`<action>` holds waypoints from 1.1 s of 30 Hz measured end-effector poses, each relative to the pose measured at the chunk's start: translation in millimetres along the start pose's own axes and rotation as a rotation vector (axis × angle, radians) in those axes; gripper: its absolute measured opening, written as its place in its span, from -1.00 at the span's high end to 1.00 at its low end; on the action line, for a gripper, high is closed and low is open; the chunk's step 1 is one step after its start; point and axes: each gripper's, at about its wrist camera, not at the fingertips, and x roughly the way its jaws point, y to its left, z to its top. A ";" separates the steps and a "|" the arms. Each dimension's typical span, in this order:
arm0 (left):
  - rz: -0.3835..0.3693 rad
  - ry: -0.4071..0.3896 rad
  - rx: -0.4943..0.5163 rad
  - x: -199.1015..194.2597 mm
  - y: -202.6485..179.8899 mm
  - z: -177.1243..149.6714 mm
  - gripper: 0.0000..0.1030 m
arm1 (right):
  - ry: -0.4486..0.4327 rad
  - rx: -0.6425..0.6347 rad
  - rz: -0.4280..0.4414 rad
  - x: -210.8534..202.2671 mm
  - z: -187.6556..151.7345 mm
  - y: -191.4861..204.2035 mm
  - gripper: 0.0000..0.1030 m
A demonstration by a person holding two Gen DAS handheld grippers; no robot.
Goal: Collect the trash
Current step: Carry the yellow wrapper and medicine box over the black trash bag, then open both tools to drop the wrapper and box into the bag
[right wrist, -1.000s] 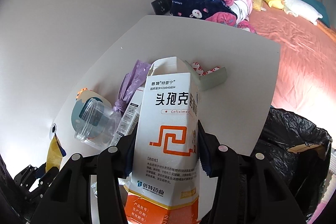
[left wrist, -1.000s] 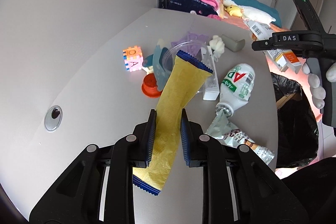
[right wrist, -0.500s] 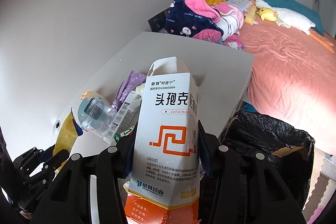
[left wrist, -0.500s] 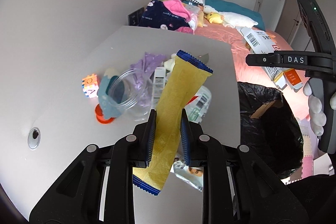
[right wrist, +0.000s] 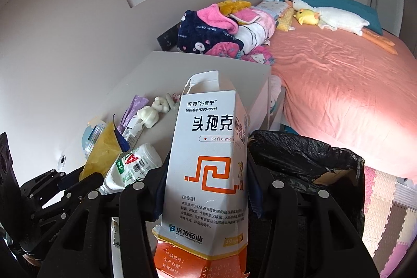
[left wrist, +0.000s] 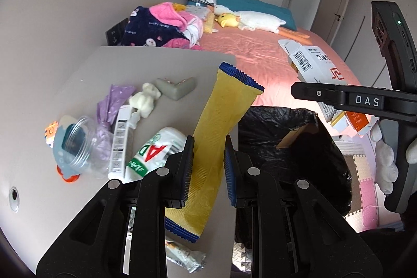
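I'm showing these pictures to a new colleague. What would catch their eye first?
Probably the white and orange medicine box clamped in the right gripper, filling that view. Next, the long yellow wrapper pinched in the left gripper, with the black trash bag open just beyond the table edge.

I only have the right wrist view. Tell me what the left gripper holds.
Observer: The left gripper is shut on a yellow wrapper.
Operator: Report what my medicine box hides on the table.
Observer: A grey corner guard lies there, beside a small white toy.
Operator: Check below the left gripper.
Observer: A crumpled silver wrapper lies at the table's near edge.
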 end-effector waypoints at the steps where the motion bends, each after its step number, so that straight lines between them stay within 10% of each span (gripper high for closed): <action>1: -0.014 0.002 0.009 2.4 -5.7 2.9 0.57 | -0.005 0.007 -0.008 -2.9 -0.6 -5.4 -0.02; 14: -0.197 0.053 0.129 38.0 -74.8 23.9 0.54 | -0.062 0.128 -0.104 -46.3 -17.4 -72.3 -0.06; 16: -0.253 0.068 0.139 42.6 -83.2 24.4 0.12 | -0.093 0.150 -0.116 -56.6 -21.0 -81.9 -0.30; 17: -0.270 0.070 0.140 44.6 -87.5 24.9 -0.72 | -0.121 0.165 -0.154 -64.0 -23.0 -86.3 -0.43; 18: -0.278 0.050 0.140 44.5 -91.2 24.6 -0.88 | -0.159 0.178 -0.197 -72.6 -25.6 -89.5 -0.67; 33: -0.306 0.113 0.128 59.4 -110.7 18.3 -0.88 | -0.222 0.235 -0.216 -86.1 -32.6 -118.0 -0.70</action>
